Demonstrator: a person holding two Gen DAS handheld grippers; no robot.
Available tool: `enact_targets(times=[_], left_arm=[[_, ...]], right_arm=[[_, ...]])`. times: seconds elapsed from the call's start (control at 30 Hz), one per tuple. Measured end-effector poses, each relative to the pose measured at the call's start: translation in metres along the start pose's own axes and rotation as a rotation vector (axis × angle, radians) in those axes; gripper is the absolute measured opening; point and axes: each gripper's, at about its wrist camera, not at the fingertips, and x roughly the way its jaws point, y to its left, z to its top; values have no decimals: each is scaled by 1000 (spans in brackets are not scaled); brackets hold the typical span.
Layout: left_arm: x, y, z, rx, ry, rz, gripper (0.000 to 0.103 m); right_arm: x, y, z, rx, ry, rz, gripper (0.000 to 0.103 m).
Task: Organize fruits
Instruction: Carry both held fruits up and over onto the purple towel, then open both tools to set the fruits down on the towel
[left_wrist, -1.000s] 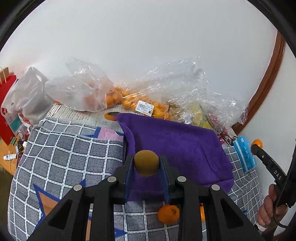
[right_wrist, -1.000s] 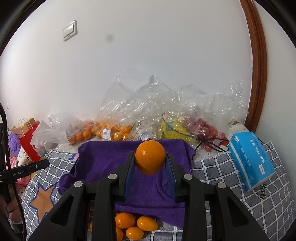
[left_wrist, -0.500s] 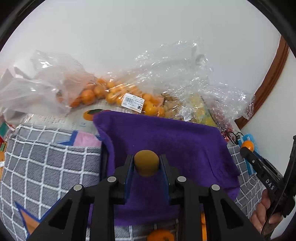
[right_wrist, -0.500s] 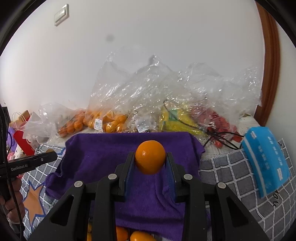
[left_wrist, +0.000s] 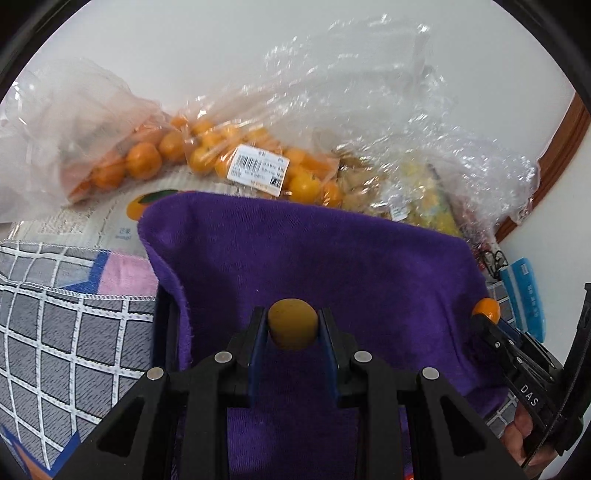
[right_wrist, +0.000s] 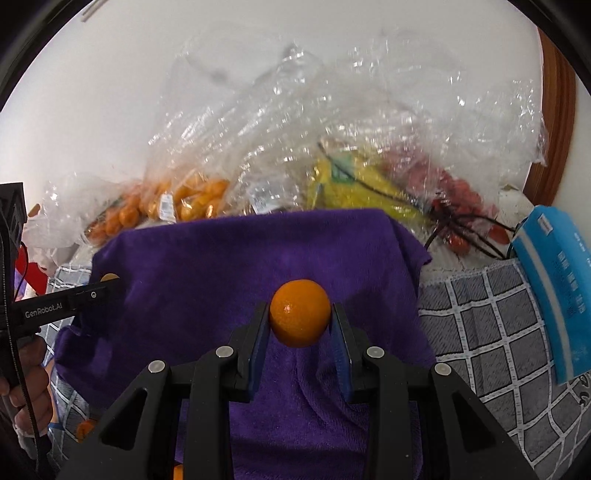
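Note:
My left gripper (left_wrist: 292, 328) is shut on a small brownish-yellow fruit (left_wrist: 292, 324) and holds it over the purple towel (left_wrist: 314, 258). My right gripper (right_wrist: 300, 325) is shut on an orange (right_wrist: 300, 317), also over the purple towel (right_wrist: 240, 266). The right gripper and its orange (left_wrist: 487, 310) show at the right edge of the left wrist view. The left gripper (right_wrist: 107, 286) shows at the left of the right wrist view.
Clear plastic bags of oranges (left_wrist: 255, 162), yellow fruit (right_wrist: 354, 188) and red fruit (right_wrist: 458, 192) lie against the wall behind the towel. A blue tissue pack (right_wrist: 554, 288) lies at the right on the grey checked cloth (right_wrist: 491, 325). Loose oranges (right_wrist: 85, 430) lie below the towel.
Both grippers have moved forward over the purple towel toward the bags, each still holding its fruit. The loose oranges have slid out of the bottom of the views.

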Motion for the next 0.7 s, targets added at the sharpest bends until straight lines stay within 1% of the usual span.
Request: enact_targets(times=[0.13, 0.4, 0.6, 0.67, 0.7], left_arm=[[11, 2, -1, -2, 23, 15, 26], [17, 6, -4, -4, 39, 26, 26], [19, 5, -6, 10, 45, 27, 27], [19, 4, -5, 12, 47, 28, 29], [20, 4, -5, 12, 50, 26, 32]], right_arm=[[6, -1, -3, -1, 24, 0, 32], [16, 1, -8, -12, 58, -4, 32], [15, 4, -9, -30, 61, -3, 33], [12, 4, -8, -32, 56, -1, 33], [10, 5, -8, -34, 50, -1, 33]])
